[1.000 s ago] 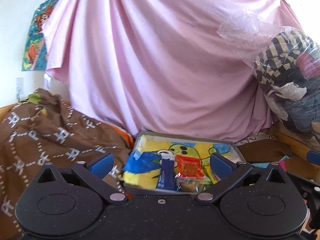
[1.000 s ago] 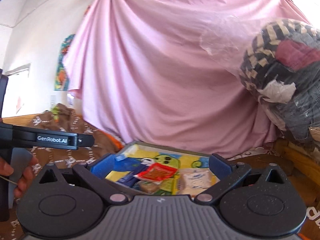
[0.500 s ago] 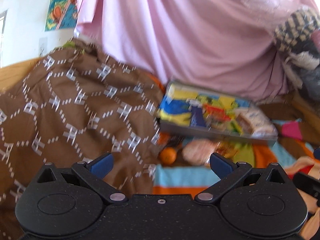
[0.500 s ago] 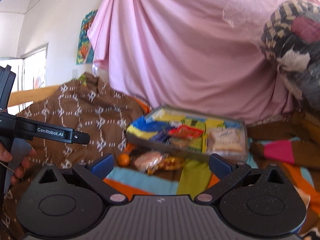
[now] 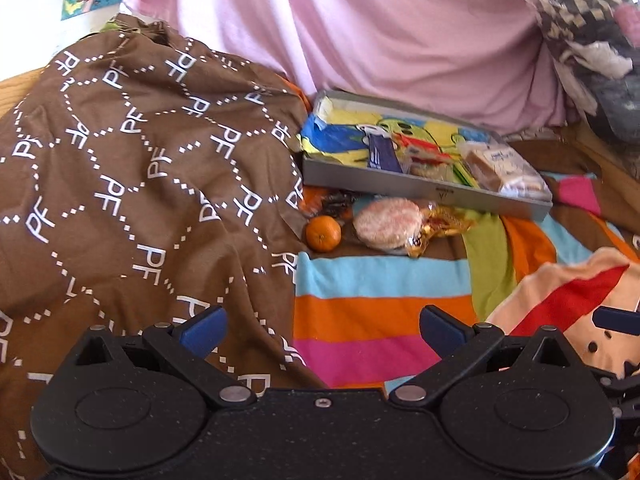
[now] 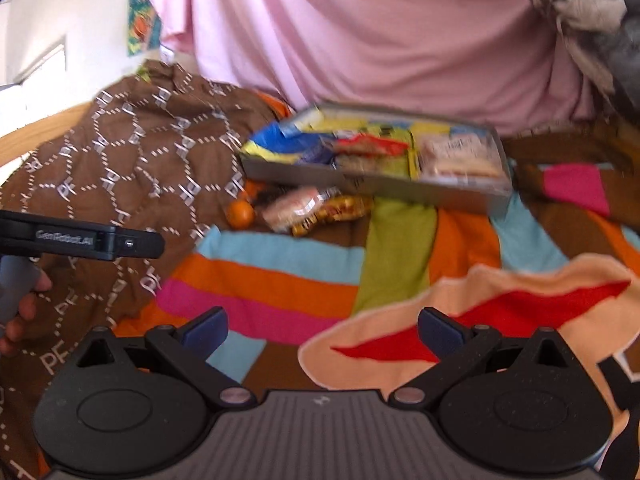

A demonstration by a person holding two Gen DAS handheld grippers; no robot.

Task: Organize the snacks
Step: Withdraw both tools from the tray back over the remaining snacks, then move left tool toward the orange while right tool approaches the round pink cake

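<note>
Both tools held wide open and empty, well short of the snack tray.

Taking the tray (image 5: 424, 190) as landmark: left of it a brown blanket (image 5: 132, 168) heaps up, its fold reaching the tray's left end. Just in front of the tray, on the striped bedspread (image 5: 380, 304), lie an orange (image 5: 323, 233), a round wrapped biscuit (image 5: 387, 222) and a gold wrapper (image 5: 436, 230), side by side and crowded together. Inside the tray sit a blue packet (image 5: 380, 154), a red packet (image 5: 424, 146) and, at its right end, a clear-wrapped cake (image 5: 500, 164). Behind hangs a pink sheet (image 5: 400, 28). Right of and nearer than the tray lies a peach cloth (image 5: 560, 296). Left tool (image 5: 322, 330) and right tool (image 6: 322, 330) hover over the bedspread, nothing between their fingers.
</note>
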